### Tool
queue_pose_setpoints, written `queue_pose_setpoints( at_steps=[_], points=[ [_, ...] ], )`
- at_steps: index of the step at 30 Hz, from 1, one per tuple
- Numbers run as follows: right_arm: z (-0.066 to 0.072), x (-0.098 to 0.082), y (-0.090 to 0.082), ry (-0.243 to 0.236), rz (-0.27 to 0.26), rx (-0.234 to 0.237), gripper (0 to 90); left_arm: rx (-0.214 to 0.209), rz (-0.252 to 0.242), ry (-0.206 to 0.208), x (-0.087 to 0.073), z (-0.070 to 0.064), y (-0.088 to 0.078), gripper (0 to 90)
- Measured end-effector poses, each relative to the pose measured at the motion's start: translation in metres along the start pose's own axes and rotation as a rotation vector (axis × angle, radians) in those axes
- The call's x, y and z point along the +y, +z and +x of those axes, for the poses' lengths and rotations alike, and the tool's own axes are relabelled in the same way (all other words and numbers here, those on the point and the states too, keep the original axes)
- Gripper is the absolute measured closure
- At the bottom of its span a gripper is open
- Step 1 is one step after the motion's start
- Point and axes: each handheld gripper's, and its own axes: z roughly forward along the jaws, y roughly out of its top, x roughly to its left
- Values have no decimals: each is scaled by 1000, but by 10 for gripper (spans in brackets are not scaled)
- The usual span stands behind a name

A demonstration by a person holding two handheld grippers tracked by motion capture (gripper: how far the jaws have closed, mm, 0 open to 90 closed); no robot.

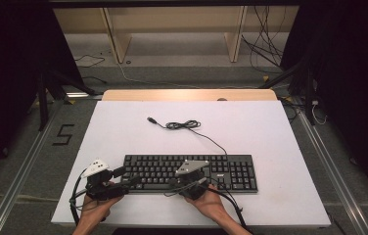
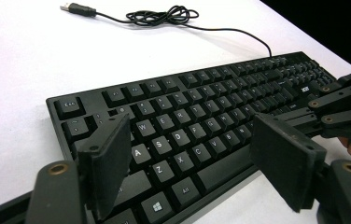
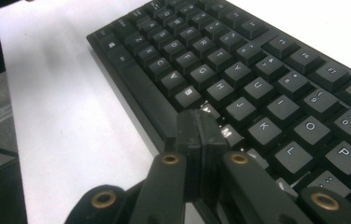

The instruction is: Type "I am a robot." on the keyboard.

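Your right gripper's (image 3: 200, 122) jaws are pressed flat together with nothing between them, and their joined tip sits just over the lower letter row of the keyboard (image 3: 239, 79), around the N and M keys beside the space bar; whether the tip actually touches a key, you cannot tell from here. Your left gripper's (image 2: 190, 158) jaws stand wide apart, holding nothing (the A, S, Z, X and C keys show plainly in the gap between the two pads). That gripper hovers at the keyboard's left end, aimed along its length, and the pads are clear of the keys.

In the high view the black keyboard (image 1: 231, 171) lies across the near part of the white table (image 1: 123, 127), its long side running left to right, close to your edge. Your left gripper (image 1: 123, 176) is at its left front corner, your right gripper (image 1: 192, 182) over its front edge near the middle, each with a grey three-cornered plate on top. Your hands come in from the bottom edge, one behind each gripper.

The keyboard's cable (image 1: 184, 125) leaves its back edge, runs away from you and gathers into a loose tangle on the bare table, well apart from both grippers. The USB plug (image 1: 151, 119) lies just left of that tangle, flat on the table.
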Motion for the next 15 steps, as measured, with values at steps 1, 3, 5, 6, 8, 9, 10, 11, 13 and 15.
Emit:
queue_pose_setpoints(
  at_steps=[1,3,5,6,8,9,10,11,13,15],
  points=[
    [0,0,0,-2,3,-4,900,0,0,0,0,0,0,288],
    [0,0,0,2,9,-9,900,0,0,0,0,0,0,288],
    [-1,-1,1,-5,14,-14,900,1,-1,3,0,0,0,288],
    [-1,-1,1,-5,15,-15,900,1,-1,1,0,0,0,288],
    [-1,-1,1,-5,15,-15,900,1,-1,2,0,0,0,288],
    [-1,-1,1,-7,16,-16,900,1,-1,3,0,0,0,288],
    [-1,-1,1,-7,16,-16,900,1,-1,1,0,0,0,288],
    [-1,-1,2,-9,18,-18,900,1,-1,3,0,0,0,288],
    [0,-3,4,-21,30,-32,900,0,-2,0,0,0,0,288],
    [2,-4,4,-32,24,-46,900,1,0,2,0,0,0,288]
  ],
)
